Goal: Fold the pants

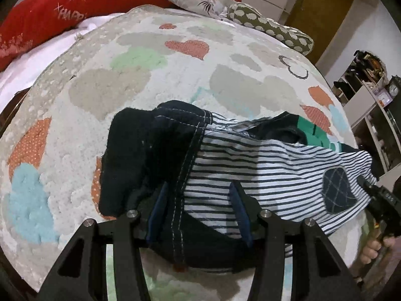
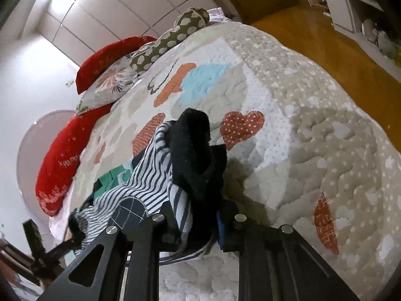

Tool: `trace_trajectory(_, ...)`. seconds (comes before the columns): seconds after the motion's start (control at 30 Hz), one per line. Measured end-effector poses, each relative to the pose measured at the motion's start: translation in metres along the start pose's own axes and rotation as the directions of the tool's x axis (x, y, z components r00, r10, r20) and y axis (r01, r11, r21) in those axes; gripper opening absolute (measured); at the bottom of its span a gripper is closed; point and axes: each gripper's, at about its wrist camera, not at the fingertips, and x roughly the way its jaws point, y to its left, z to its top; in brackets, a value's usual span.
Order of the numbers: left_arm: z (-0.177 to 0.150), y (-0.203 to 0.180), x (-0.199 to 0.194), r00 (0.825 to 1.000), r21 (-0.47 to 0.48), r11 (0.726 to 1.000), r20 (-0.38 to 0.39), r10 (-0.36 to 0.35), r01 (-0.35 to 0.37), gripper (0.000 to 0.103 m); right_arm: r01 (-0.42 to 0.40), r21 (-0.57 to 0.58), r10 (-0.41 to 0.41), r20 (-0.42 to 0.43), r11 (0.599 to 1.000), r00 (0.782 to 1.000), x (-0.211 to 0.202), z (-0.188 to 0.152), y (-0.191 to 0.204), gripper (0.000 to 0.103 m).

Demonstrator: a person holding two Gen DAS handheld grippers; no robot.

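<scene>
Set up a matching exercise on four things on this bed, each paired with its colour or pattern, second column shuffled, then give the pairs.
Things:
1. long pillow at the head of the bed
2. bolster by the far corner
3. pants in the grippers
4. heart patch on the quilt

Colours or patterns:
A. navy and white stripes with dark cuffs
B. olive with pale blobs
C. red with white lettering
D. orange-red with small white dots

Pairs: 1-C, 2-B, 3-A, 4-D
</scene>
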Motion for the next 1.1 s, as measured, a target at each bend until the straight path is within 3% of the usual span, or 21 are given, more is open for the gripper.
trace_trajectory(0.07,0.003,-0.004,-0.014,1.000,0.008,1.000,-0.018,-0.019,0.019,0.050,-0.014,0.003,0.014,-0.002,1.000,1.000,-0.001,0.000,-0.002,0.024)
trace_trajectory(0.13,0.004,-0.015,-0.035,0.998,0.039,0.998,0.009,-0.056,0.056,0.051,-0.021,0.001,0.021,-0.001,1.000,1.000,-0.001,0.000,-0.003,0.025)
trace_trajectory(0.17,0.004,-0.025,-0.047,0.997,0.077,0.995,0.035,-0.065,0.062,0.057,-0.025,0.003,0.025,0.001,1.000,1.000,0.000,-0.001,-0.004,0.025)
trace_trajectory(0.23,0.004,-0.046,-0.064,0.995,0.149,0.988,0.092,-0.045,0.031,0.067,-0.030,0.003,0.030,0.008,1.000,1.000,-0.001,-0.003,-0.005,0.026)
trace_trajectory(0.3,0.004,-0.070,-0.074,0.989,0.232,0.973,0.148,-0.012,-0.023,0.070,-0.034,-0.001,0.034,0.016,0.999,0.999,-0.001,-0.004,-0.006,0.027)
trace_trajectory(0.37,0.003,-0.098,-0.073,0.981,0.329,0.939,0.188,0.035,-0.097,0.071,-0.034,-0.008,0.034,0.021,0.999,0.999,-0.001,-0.005,-0.005,0.029)
trace_trajectory(0.5,-0.005,-0.148,-0.055,0.947,0.470,0.832,0.261,0.187,-0.294,0.071,-0.044,-0.027,0.045,0.033,0.999,0.998,-0.002,-0.008,-0.005,0.030)
trace_trajectory(0.57,-0.010,-0.164,-0.049,0.928,0.506,0.787,0.298,0.224,-0.353,0.071,-0.058,-0.029,0.059,0.038,0.998,0.998,-0.003,-0.009,-0.007,0.030)
trace_trajectory(0.63,-0.014,-0.174,-0.045,0.921,0.528,0.763,0.310,0.235,-0.372,0.071,-0.067,-0.031,0.069,0.042,0.997,0.997,-0.004,-0.010,-0.009,0.030)
trace_trajectory(0.87,-0.020,-0.197,-0.030,0.938,0.583,0.738,0.267,0.222,-0.341,0.071,-0.076,-0.056,0.079,0.060,0.996,0.995,-0.004,-0.014,-0.009,0.032)
trace_trajectory(1.1,-0.009,-0.208,-0.015,0.964,0.591,0.763,0.186,0.188,-0.263,0.071,-0.085,-0.068,0.090,0.071,0.994,0.993,-0.006,-0.017,-0.009,0.034)
